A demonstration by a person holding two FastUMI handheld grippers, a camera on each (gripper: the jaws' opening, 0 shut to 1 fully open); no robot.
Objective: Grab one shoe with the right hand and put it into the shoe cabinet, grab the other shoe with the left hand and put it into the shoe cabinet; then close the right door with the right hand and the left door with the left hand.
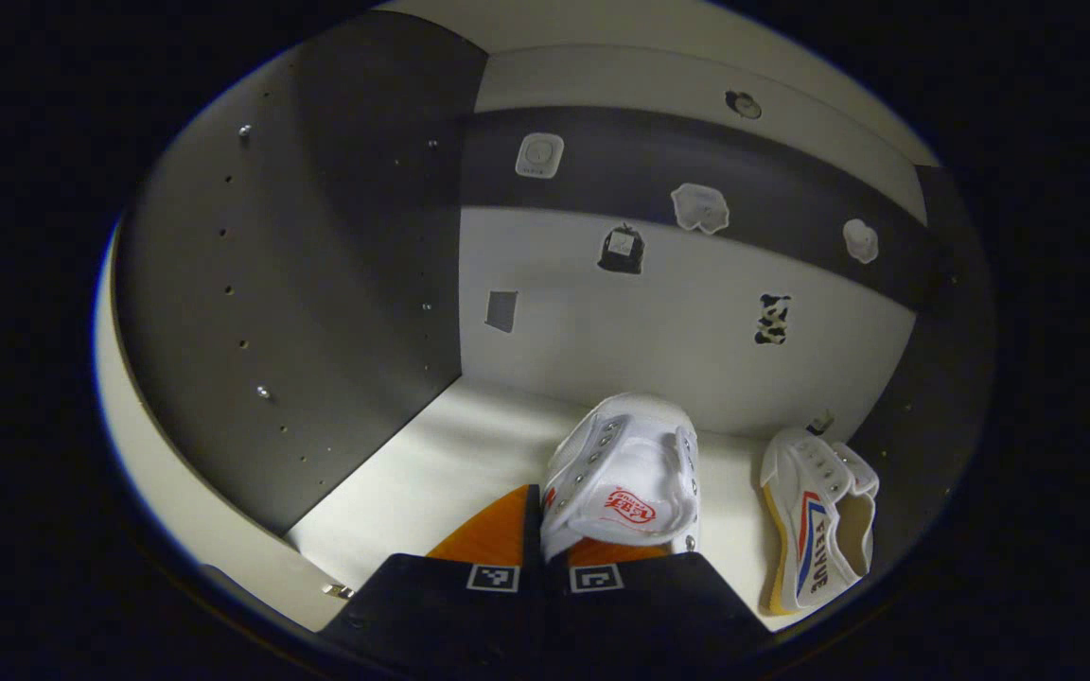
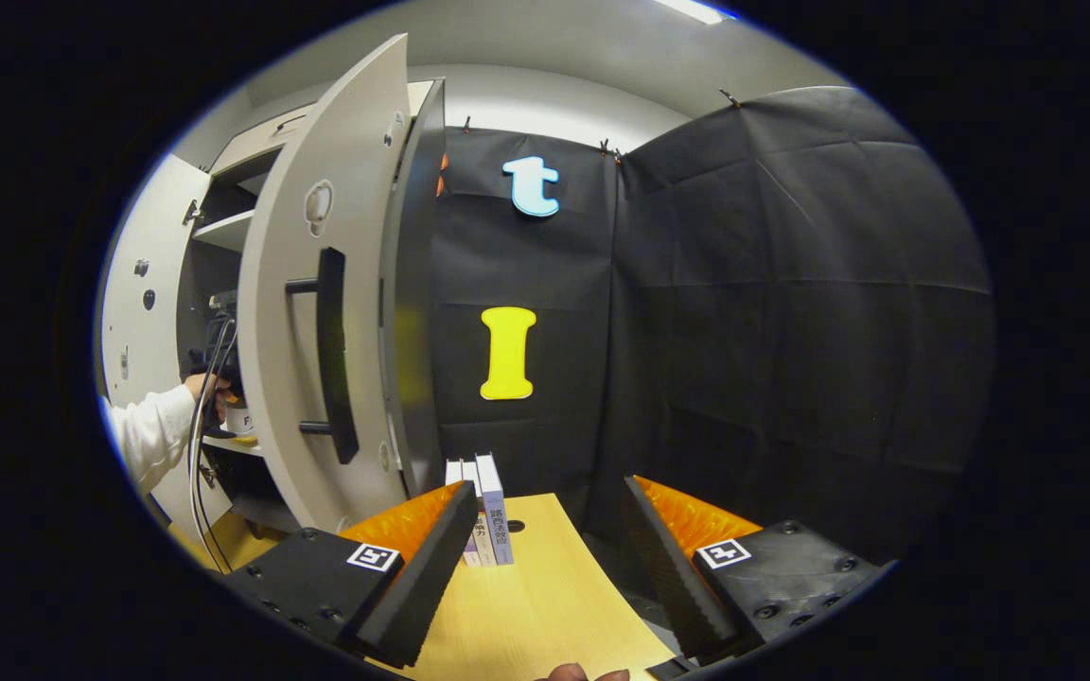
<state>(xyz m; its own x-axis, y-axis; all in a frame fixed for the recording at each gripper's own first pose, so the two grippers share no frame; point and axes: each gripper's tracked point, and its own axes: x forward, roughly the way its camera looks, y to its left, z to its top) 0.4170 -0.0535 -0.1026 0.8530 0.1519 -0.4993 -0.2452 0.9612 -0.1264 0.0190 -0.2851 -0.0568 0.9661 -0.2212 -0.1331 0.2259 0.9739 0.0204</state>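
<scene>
In the left gripper view I look into the shoe cabinet. My left gripper (image 1: 542, 511) is shut on the heel rim of a white shoe (image 1: 625, 463) with a red logo on its insole; the shoe rests on the pale shelf (image 1: 431, 473). A second white shoe (image 1: 819, 520) with a red and blue stripe lies on its side to the right, by the dark side wall. In the right gripper view my right gripper (image 2: 550, 492) is open and holds nothing, out over a wooden table (image 2: 536, 605). The right door (image 2: 318, 331) stands open, and a white sleeve (image 2: 152, 435) reaches into the cabinet.
The left door (image 2: 133, 312) is also open. The right door carries a dark bar handle (image 2: 332, 350). Three upright books (image 2: 483, 511) stand at the table's far end. Stickers dot the cabinet's back wall (image 1: 659, 312). A dark side panel (image 1: 318, 284) bounds the shelf on the left.
</scene>
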